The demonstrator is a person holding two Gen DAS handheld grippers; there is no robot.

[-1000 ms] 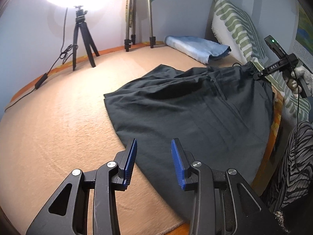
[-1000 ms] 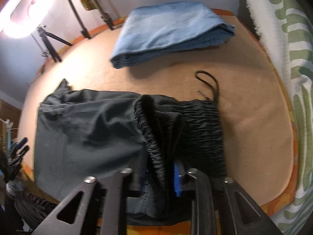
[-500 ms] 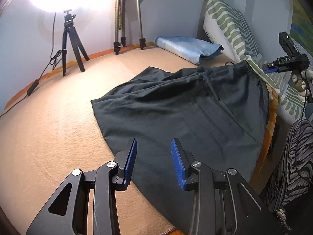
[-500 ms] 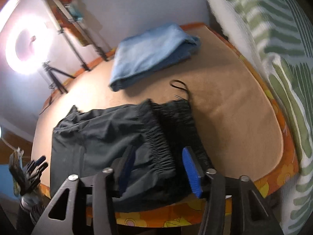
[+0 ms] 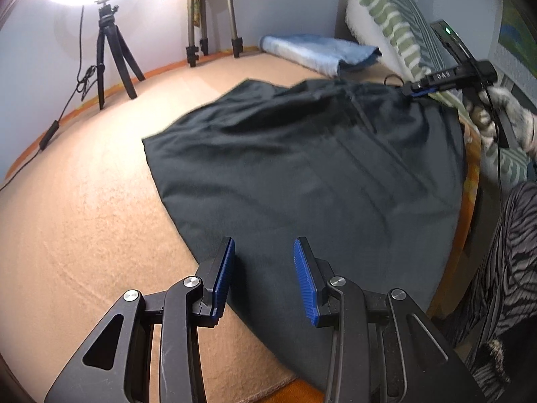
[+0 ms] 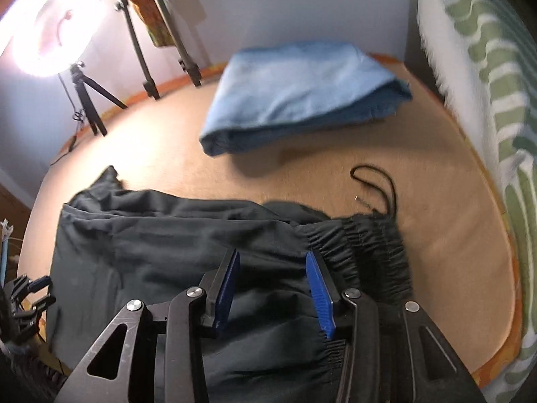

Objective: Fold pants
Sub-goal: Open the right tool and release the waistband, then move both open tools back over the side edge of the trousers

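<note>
Left to right: bright ring light on a black tripod [image 5: 107, 50] at the far left wall, silver tripod [image 5: 211, 16] next to it, both standing on the tan carpeted surface [image 5: 84, 218]. Left tongs [image 5: 263, 280] are spread wide with nothing between the blue pads, hovering over the near edge of the dark grey fabric pants [image 5: 319, 168]. Pants lie spread flat mid-surface, some wrinkles, right side reaching the orange border. Folded light-blue cloth [image 5: 319, 52] sits behind the pants near the wall, apart from them. Green-and-white patterned pillow [image 5: 396, 23] stands against the far right. Right tongs [image 6: 273, 288] are also spread wide and hold nothing, just above the fabric beside the gathered elastic waistband [image 6: 369, 245]; cannot tell if the pads touch the cloth. Black drawstring loop [image 6: 376, 184] trails off the waistband onto the tan surface. In the left view the right tongs sit at the far right end of the pants, held in a gloved hand [image 5: 503, 114].
</note>
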